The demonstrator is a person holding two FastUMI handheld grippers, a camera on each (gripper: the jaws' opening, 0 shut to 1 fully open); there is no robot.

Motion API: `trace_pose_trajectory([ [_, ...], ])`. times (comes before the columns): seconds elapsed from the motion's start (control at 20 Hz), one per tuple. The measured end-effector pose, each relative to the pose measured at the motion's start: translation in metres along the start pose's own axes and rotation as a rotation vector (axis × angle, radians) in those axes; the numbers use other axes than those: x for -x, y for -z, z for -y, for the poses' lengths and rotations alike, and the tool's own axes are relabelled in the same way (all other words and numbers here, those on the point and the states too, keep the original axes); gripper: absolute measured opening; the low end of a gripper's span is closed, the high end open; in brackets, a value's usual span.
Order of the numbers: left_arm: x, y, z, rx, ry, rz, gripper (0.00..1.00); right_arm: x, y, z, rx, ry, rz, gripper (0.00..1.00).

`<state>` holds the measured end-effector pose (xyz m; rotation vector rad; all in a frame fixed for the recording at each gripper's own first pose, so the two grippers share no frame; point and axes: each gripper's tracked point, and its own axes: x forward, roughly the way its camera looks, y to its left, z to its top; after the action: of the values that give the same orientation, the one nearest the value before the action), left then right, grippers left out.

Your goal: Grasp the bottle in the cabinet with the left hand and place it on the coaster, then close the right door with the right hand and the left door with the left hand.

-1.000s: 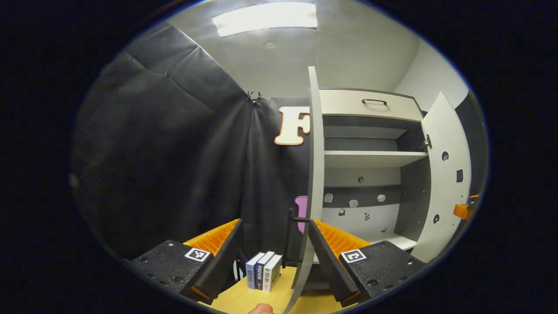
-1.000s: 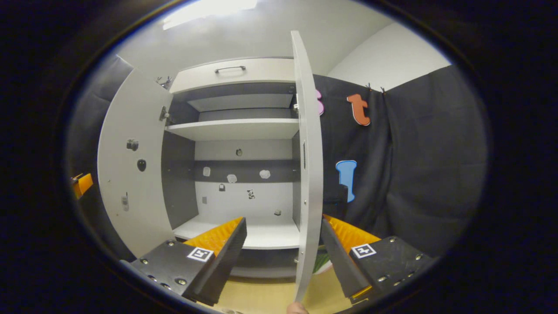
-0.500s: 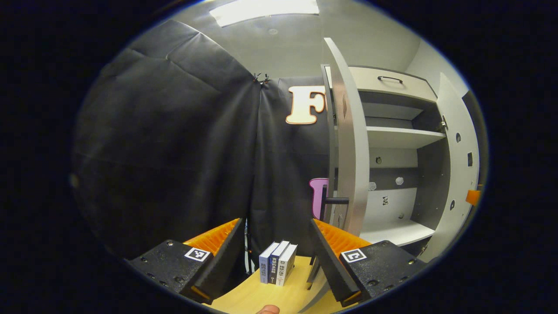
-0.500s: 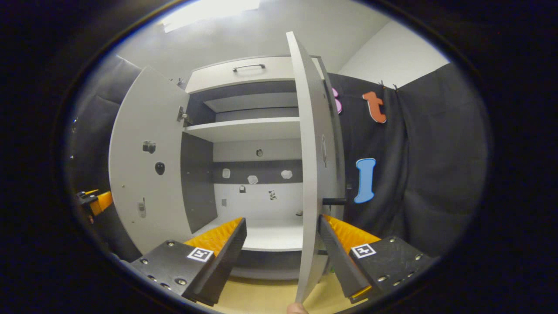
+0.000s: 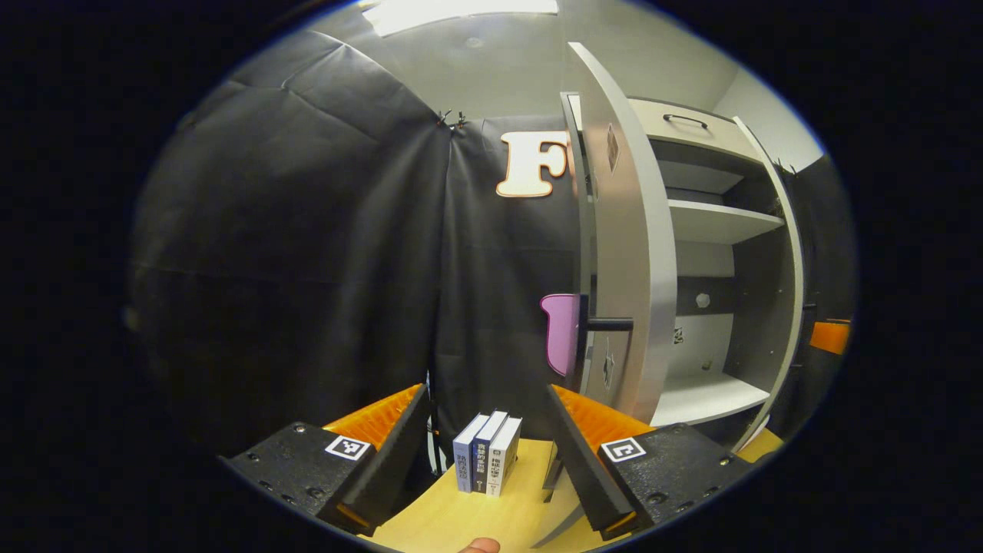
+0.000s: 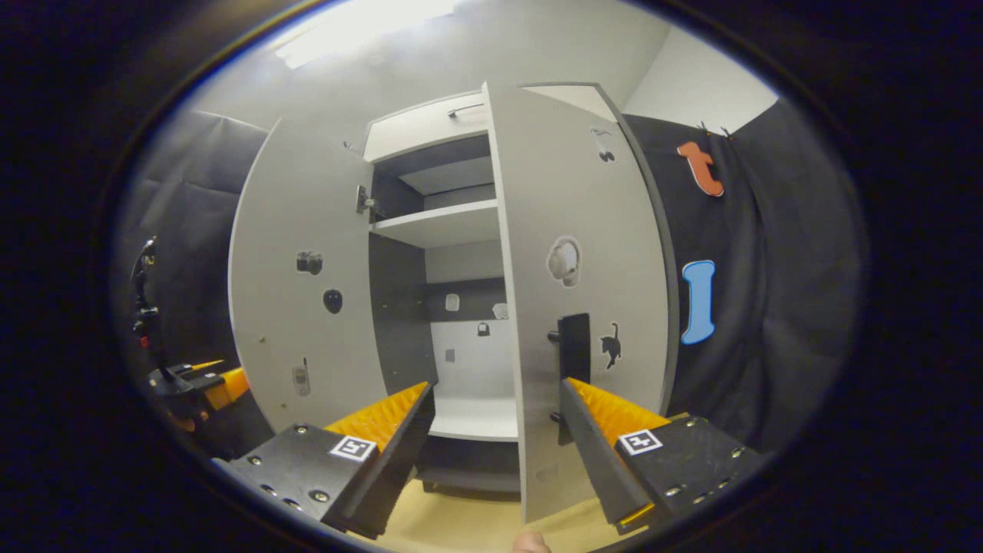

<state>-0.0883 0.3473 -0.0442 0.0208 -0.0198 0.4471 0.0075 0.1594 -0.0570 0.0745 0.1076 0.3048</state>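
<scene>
In the right gripper view the cabinet's (image 6: 438, 223) right door (image 6: 584, 230) stands partly closed, its outer face and dark handle (image 6: 574, 346) turned to me. Its free edge runs down between the fingers of my open right gripper (image 6: 498, 388). The left door (image 6: 299, 230) shows its inner face, with my left gripper (image 6: 200, 380) low beside it. In the left gripper view the left door (image 5: 626, 230) is partly closed, its black handle (image 5: 607, 324) just above my open left gripper (image 5: 485, 395). Bare shelves (image 5: 714, 223) show behind it, then the right door's edge (image 5: 791, 253) and my right gripper (image 5: 829, 336).
Three books (image 5: 488, 463) stand upright on the wooden tabletop (image 5: 461, 514) just ahead of the left gripper, against the black cloth wall. A drawer with a dark handle (image 5: 686, 119) tops the cabinet. A fingertip (image 6: 530, 544) shows at the bottom edge.
Both doors have swung toward shut. The right door now shows its outer face and handle in the right gripper view. The left door has turned further too, narrowing the view into the cabinet.
</scene>
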Motion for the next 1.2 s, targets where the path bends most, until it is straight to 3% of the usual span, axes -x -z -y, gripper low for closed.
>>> trace_pose_trajectory([
  [0.1,0.0,0.002,0.0,0.003,0.004,-0.005,0.94,0.001,-0.003,0.007,0.004,0.015,0.005,0.99],
  [0.15,-0.001,0.001,0.0,0.001,0.007,-0.003,0.94,0.001,-0.005,0.011,0.008,0.023,0.008,0.94],
  [0.2,-0.002,0.001,0.001,-0.003,0.008,-0.005,0.94,0.002,-0.006,0.015,0.011,0.036,0.012,0.99],
  [0.35,-0.001,0.001,0.002,-0.006,0.016,-0.007,0.94,0.004,-0.012,0.029,0.019,0.067,0.026,0.99],
  [0.4,-0.001,0.0,0.003,-0.005,0.025,-0.007,0.87,0.005,-0.014,0.035,0.025,0.08,0.03,0.99],
  [0.45,-0.001,0.001,0.004,-0.003,0.032,-0.011,0.94,0.007,-0.015,0.041,0.031,0.092,0.034,0.99],
  [0.5,-0.001,0.002,0.005,0.0,0.034,-0.014,0.87,0.008,-0.017,0.047,0.038,0.107,0.037,0.99],
  [0.55,-0.002,0.001,0.004,0.002,0.035,-0.014,0.92,0.009,-0.02,0.054,0.045,0.123,0.041,0.99],
  [0.65,-0.001,0.001,0.006,0.007,0.042,-0.017,0.86,0.013,-0.023,0.063,0.049,0.149,0.049,0.99],
  [0.75,-0.001,0.001,0.008,0.013,0.051,-0.019,0.91,0.017,-0.025,0.07,0.048,0.166,0.054,0.99],
  [0.9,0.0,0.001,0.011,0.028,0.066,-0.023,0.92,0.021,-0.026,0.074,0.051,0.175,0.059,0.99],
  [0.95,0.0,0.001,0.014,0.033,0.074,-0.025,0.92,0.023,-0.026,0.073,0.052,0.174,0.057,0.94],
  [1.0,0.001,0.001,0.016,0.036,0.084,-0.025,0.92,0.023,-0.025,0.072,0.052,0.173,0.056,0.99],
  [1.05,0.002,0.0,0.019,0.037,0.094,-0.025,0.92,0.023,-0.024,0.07,0.053,0.171,0.054,0.94],
  [1.1,0.002,-0.001,0.021,0.036,0.105,-0.024,0.92,0.024,-0.023,0.069,0.053,0.17,0.054,0.99],
  [1.2,0.005,0.0,0.031,0.031,0.129,-0.027,0.92,0.026,-0.021,0.066,0.055,0.165,0.049,0.99],
])
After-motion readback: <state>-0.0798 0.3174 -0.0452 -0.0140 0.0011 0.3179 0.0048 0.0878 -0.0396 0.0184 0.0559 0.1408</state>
